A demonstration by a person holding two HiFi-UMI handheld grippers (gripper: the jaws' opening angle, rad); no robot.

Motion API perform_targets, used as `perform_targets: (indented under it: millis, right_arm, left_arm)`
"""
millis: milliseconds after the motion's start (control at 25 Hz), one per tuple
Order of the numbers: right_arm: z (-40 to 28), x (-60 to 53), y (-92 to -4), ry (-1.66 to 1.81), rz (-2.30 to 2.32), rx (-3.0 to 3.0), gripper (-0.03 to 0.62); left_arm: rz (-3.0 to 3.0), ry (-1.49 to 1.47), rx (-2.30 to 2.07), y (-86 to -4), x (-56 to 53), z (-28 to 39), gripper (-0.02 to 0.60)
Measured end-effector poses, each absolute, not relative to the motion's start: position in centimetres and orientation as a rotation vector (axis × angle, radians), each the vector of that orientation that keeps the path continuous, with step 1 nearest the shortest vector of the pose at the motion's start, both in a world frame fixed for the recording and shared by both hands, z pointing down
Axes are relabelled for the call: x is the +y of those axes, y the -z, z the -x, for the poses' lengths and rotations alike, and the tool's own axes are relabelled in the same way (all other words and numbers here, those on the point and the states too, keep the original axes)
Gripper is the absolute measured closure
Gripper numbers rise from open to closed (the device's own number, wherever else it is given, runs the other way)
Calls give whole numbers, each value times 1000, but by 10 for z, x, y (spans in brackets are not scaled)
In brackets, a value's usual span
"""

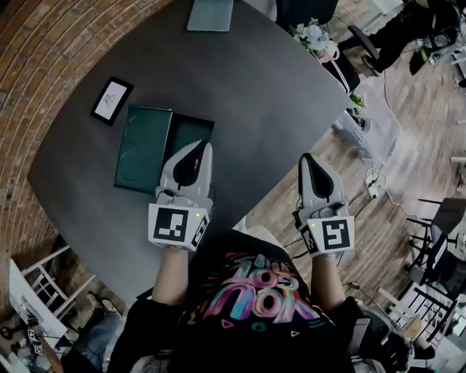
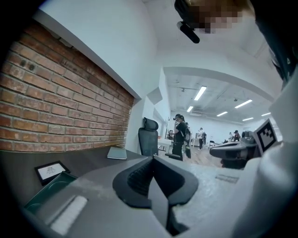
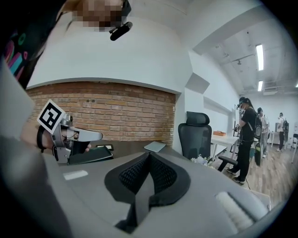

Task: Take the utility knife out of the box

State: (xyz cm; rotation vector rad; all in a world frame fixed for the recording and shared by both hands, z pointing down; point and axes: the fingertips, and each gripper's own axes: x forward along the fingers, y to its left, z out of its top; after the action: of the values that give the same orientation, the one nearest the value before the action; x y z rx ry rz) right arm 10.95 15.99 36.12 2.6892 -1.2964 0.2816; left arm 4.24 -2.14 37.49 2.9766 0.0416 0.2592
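Observation:
A dark green box (image 1: 144,148) lies open on the round dark table (image 1: 262,95), with its lid flat at the left and its base (image 1: 191,131) at the right. No utility knife shows in any view. My left gripper (image 1: 202,144) hovers over the box's near right corner, jaws shut and empty. The box also shows low at the left of the left gripper view (image 2: 44,193). My right gripper (image 1: 306,156) is off to the right, past the table's edge and over the floor, also shut and empty. From the right gripper view the left gripper (image 3: 70,135) sits beside the box (image 3: 91,155).
A small black picture frame (image 1: 111,100) lies left of the box. A grey notebook (image 1: 210,14) lies at the table's far edge. Flowers (image 1: 317,36) and an office chair (image 3: 195,135) stand beyond the right rim. A brick wall (image 2: 60,107) runs along the left. People stand far off.

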Motion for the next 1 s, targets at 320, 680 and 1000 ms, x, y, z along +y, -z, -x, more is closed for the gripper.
perform_targets:
  millis: [320,680,1000]
  right_arm:
    - [-135,138,-352,-257,-2611,-1383,595]
    - [-155,80,-355,-247,-2413,-1671,594]
    - [-149,-12,-359,-235,-2120,-2059,594]
  left_arm:
    - [-2966,-200,-103,-365,-47,-49,581]
    - [-2948,-195,-464,-362,-88,-30,581]
    - [-2840,-250,-950,-361,-132,26,581]
